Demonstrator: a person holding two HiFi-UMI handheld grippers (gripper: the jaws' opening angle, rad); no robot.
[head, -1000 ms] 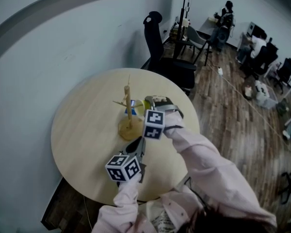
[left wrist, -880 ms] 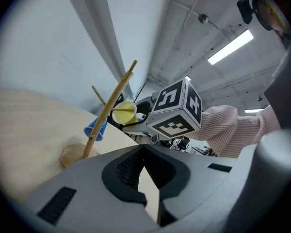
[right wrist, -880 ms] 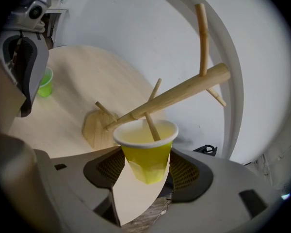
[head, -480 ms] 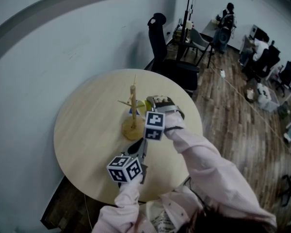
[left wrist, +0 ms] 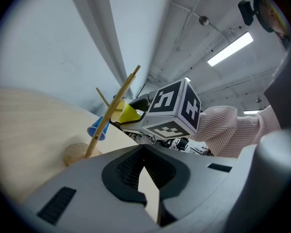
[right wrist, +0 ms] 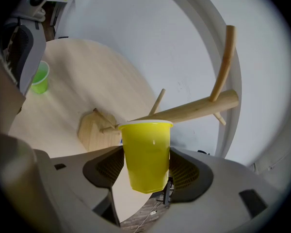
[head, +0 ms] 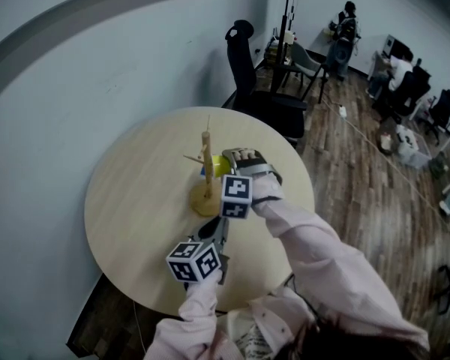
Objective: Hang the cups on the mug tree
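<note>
1. Right gripper (right wrist: 146, 166): pads (right wrist: 110, 165) pinch the yellow cup (right wrist: 145, 144) from both sides. The jaws have just eased slightly wider, with the cup between them and held off the table (head: 135, 193).
2. Left gripper (left wrist: 144, 152): fingers (left wrist: 126, 171) are pressed together at the tips, nothing between them. It sits low over the near side of the table.
3. Yellow cup: plain bright yellow plastic, tapered, with a thin rolled rim. It lies on its side in the air, mouth toward the mug tree (right wrist: 194, 109), right up against the upper part of the post by a peg. Cannot tell if a peg is inside it.
4. Mug tree: light wood, round base (left wrist: 76, 153), slim post, thin pegs angled upward. It stands on the round pale-wood table.
5. Blue cup (left wrist: 96, 129): small and tilted, against the post low down, just above the base.
6. Green cup (right wrist: 39, 76): upright on the table, well apart from the tree.
7. Count: three cups (one yellow, one blue, one green), one mug tree, two grippers.
</note>
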